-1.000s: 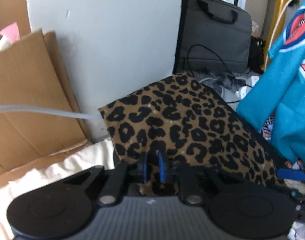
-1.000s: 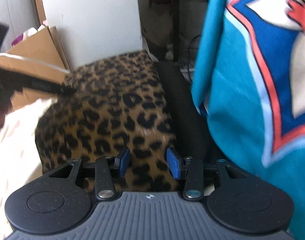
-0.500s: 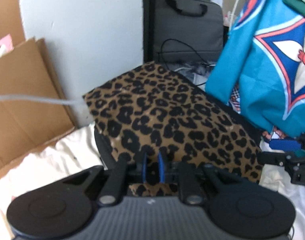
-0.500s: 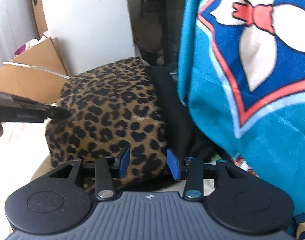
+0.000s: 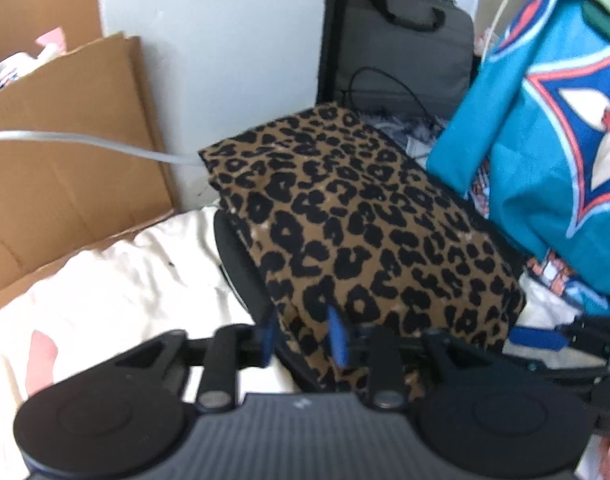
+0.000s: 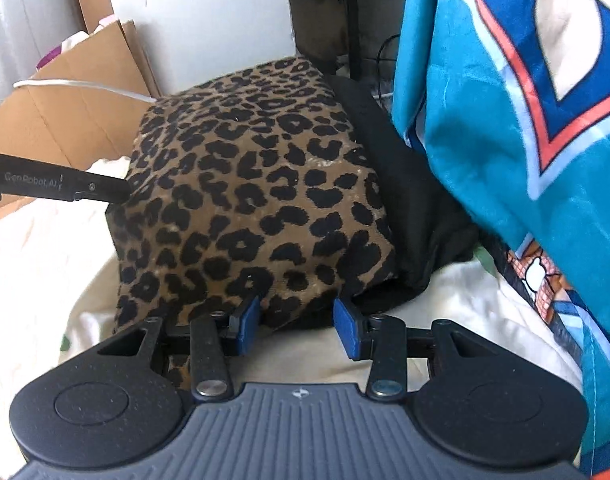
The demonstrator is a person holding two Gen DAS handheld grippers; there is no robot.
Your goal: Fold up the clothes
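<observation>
A folded leopard-print cloth (image 5: 361,224) (image 6: 249,192) lies on a black folded garment (image 6: 409,200) on the cream sheet (image 5: 117,280). My left gripper (image 5: 304,338) is at the cloth's near left corner. Its jaws are opening, with the cloth's edge loose between the blue pads, which do not press on it. In the right wrist view, the left gripper's finger (image 6: 65,186) touches the cloth's left side. My right gripper (image 6: 295,326) stands open at the near edge of the cloth, holding nothing. It also shows low on the right in the left wrist view (image 5: 545,340).
A teal printed garment (image 6: 525,120) (image 5: 553,152) hangs close on the right. Cardboard (image 5: 65,152) leans against a white wall (image 5: 225,40) at the left. A grey bag (image 5: 401,48) and cables lie behind the cloth. A white cable (image 5: 85,140) runs across the cardboard.
The left gripper's pads, shut on the leopard cloth's corner before, have parted and let it go. The cloth has settled onto the black garment. Both grippers shifted sideways.
</observation>
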